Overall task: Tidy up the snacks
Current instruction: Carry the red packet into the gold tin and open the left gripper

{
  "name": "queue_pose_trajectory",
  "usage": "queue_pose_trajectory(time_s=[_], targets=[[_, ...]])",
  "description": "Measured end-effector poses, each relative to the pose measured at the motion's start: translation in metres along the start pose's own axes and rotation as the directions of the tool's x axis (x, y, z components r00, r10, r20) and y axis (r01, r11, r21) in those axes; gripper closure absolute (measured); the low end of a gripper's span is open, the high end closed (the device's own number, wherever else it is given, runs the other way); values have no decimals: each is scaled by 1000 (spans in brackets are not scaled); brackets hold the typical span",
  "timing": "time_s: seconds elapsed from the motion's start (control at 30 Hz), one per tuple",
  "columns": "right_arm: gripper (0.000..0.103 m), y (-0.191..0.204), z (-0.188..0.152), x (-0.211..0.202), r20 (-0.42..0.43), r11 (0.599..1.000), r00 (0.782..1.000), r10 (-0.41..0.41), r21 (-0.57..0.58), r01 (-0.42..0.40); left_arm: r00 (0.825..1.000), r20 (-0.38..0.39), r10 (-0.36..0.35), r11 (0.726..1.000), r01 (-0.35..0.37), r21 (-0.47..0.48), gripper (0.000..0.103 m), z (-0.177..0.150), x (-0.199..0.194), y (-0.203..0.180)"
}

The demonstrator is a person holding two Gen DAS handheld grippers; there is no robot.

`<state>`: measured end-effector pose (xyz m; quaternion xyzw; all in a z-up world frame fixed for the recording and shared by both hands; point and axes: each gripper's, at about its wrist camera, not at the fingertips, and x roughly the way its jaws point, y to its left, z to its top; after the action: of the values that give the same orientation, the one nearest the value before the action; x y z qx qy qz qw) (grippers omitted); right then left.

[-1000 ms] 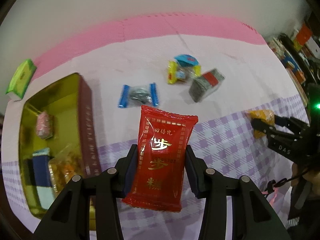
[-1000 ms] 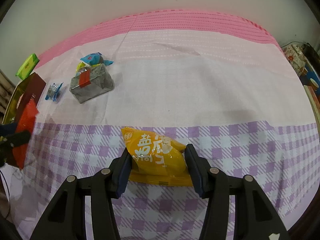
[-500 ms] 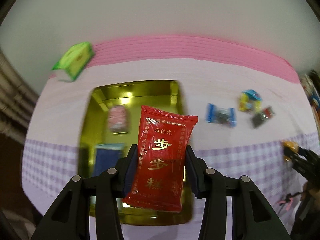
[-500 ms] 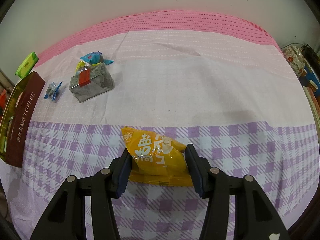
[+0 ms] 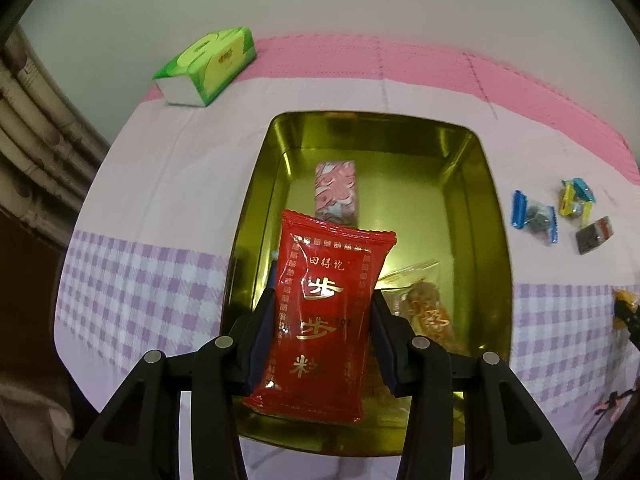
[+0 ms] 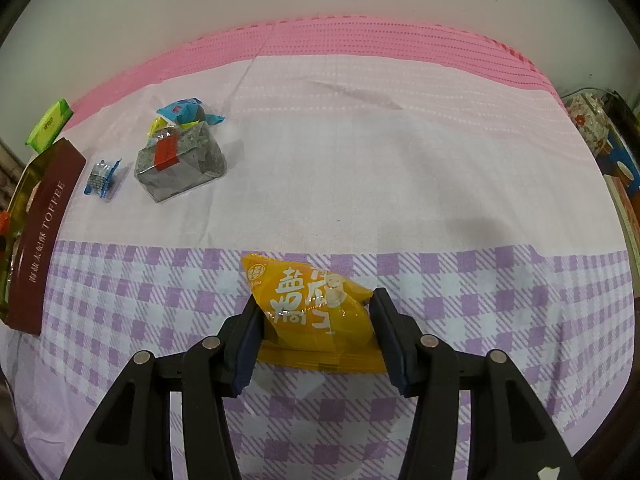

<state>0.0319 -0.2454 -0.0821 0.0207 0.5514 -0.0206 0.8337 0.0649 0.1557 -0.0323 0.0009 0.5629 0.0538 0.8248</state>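
A cloth [image 6: 360, 184], pale pink with a lilac checked band, covers the surface below a plain wall. At frame centre, the left gripper [image 5: 324, 320] clamps a glossy red snack packet [image 5: 326, 316] above a shiny gold rectangular tin [image 5: 492, 240]. The right gripper [image 6: 316, 320] pinches a puffy yellow packet [image 6: 316, 312] at lower centre.

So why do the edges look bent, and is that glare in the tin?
Left wrist view: the fisheye lens curves the cloth, and light glints off the gold tin and red packet. Right wrist view: same bending, softer light, faint shadows.
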Motion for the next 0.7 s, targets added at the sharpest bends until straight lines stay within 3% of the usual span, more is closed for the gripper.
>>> queue_pose_trajectory(time_s=[0.47, 0.7], targets=[[53, 5, 2, 1, -10, 1000, 1000, -23, 13, 24, 999, -38, 15, 1000, -16, -11, 57, -9, 21, 16], [53, 3, 1, 1, 8, 1000, 1000, -22, 22, 22, 999, -49, -16, 999, 14, -33, 57, -14, 26, 20]])
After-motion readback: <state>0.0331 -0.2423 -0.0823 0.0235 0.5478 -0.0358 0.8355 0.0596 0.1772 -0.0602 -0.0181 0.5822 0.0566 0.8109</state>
